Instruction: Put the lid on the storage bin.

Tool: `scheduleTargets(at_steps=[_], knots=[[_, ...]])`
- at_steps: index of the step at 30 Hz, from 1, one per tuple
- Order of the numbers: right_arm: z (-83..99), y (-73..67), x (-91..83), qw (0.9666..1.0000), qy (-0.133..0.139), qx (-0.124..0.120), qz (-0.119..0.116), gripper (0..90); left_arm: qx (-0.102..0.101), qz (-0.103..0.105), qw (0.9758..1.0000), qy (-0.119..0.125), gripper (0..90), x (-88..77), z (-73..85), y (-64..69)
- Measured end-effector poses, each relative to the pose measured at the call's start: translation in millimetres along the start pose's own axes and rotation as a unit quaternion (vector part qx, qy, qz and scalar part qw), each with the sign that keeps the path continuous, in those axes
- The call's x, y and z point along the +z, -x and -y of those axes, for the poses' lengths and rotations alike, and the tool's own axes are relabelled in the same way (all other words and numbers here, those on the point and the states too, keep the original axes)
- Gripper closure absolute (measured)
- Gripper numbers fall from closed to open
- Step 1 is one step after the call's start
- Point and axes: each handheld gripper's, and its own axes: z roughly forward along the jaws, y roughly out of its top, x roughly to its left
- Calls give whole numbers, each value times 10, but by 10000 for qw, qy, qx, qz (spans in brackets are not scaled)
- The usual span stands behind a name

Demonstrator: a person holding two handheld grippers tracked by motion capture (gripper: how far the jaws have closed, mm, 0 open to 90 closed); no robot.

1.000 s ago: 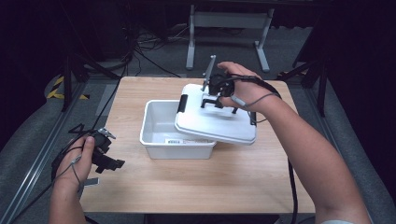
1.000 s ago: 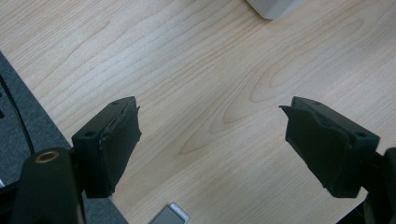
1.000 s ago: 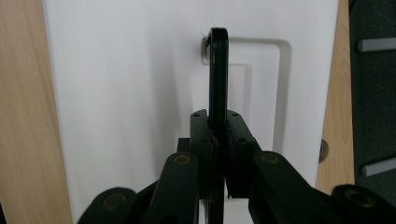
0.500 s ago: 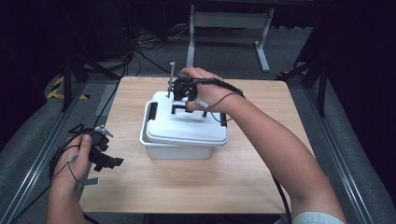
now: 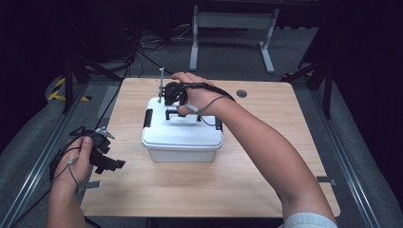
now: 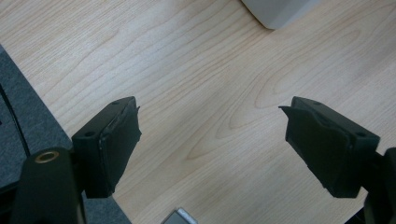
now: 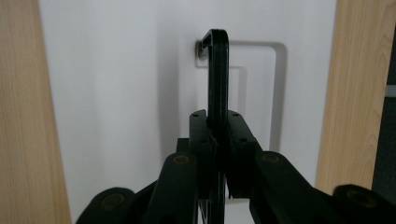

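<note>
While the right gripper [image 7: 216, 135] clamps the lid's black handle [image 7: 217, 70] to seat the lid [image 5: 183, 129] on the white bin [image 5: 183, 154], the left gripper [image 6: 212, 140] idles open at near left.

We saw a light wooden table [image 5: 266, 185] on grey carpet [image 5: 33, 142], a grey metal stand [image 5: 231, 28] on the far side, and black cables [image 5: 138, 50] far left.

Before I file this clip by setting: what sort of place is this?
Likely a lab or recording studio, not a home: a lone wooden table on grey carpet, loose cables on the floor behind it, a metal stand, dark surroundings.
</note>
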Motion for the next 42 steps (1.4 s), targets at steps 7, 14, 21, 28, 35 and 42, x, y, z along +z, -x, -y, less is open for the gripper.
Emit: scheduleTargets(at_steps=[7,14,21,28,35,42], knots=[[-22,-35,-57,9999,-63,-76,69,843,-28,7,10000,-13,183,11,-11,12],[-65,-6,-71,10000,-50,-43,58,845,-14,18,10000,-11,184,11,-12,8],[-119,-27,60,9998,-162,-90,-37,846,7,23,10000,18,184,-2,-3,-3],[-1,-6,83,9999,-55,53,-137,847,4,13,10000,7,184,3,-2,-4],[3,-75,101,9997,-40,113,-221,825,-22,21,10000,7,184,-2,2,9],[67,-131,79,9977,203,534,-357,612,-25,13,10000,-14,184,10,-12,5]])
